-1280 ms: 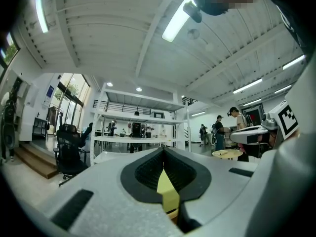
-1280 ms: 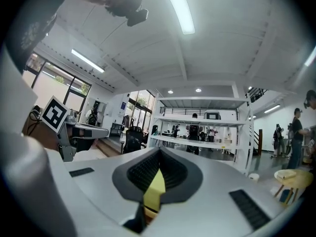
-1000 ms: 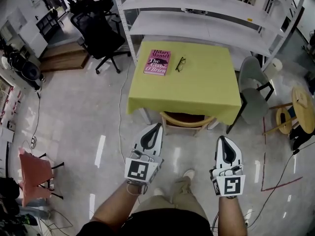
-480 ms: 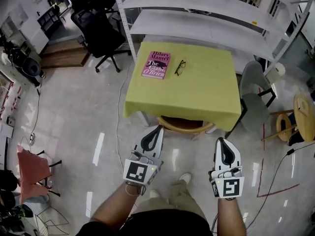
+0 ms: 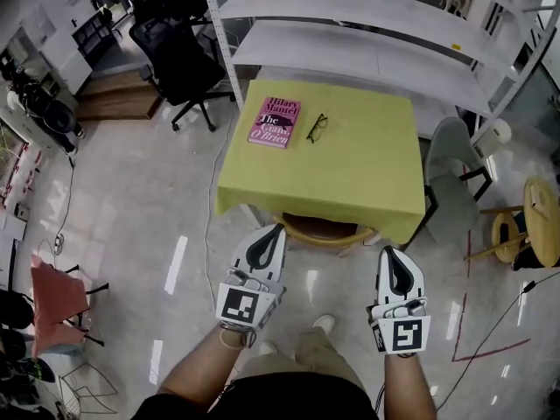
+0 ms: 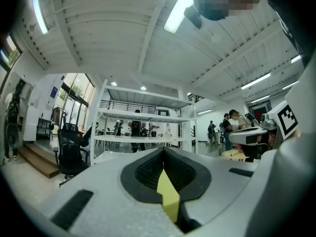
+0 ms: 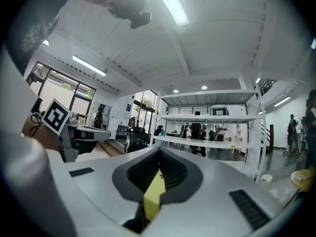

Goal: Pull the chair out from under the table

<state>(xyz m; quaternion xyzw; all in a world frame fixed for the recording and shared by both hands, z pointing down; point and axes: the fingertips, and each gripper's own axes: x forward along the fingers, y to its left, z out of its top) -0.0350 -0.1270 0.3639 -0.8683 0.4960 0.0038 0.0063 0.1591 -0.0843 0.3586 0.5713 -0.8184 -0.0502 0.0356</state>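
Note:
A wooden chair (image 5: 322, 231) with a curved back and dark seat is tucked under a table with a yellow-green cloth (image 5: 350, 182); only its back rim and part of the seat show. My left gripper (image 5: 276, 233) is shut and empty, its tip just left of the chair back, close to the cloth's front edge. My right gripper (image 5: 390, 255) is shut and empty, a little short of the table's front right corner. Both point level toward the table. In the left gripper view (image 6: 165, 154) and the right gripper view (image 7: 159, 160) the jaws are closed, with the yellow cloth showing in the slit.
A pink book (image 5: 275, 122) and glasses (image 5: 317, 127) lie on the table. A grey chair (image 5: 455, 160) stands at its right, white metal shelving (image 5: 367, 51) behind, a black office chair (image 5: 179, 64) at back left. A round wooden stool (image 5: 542, 208) and floor cables (image 5: 490, 331) lie at right.
Both grippers and the person have moved closer to the table; the table and chair now sit nearer the gripper tips. Both grippers stayed shut.

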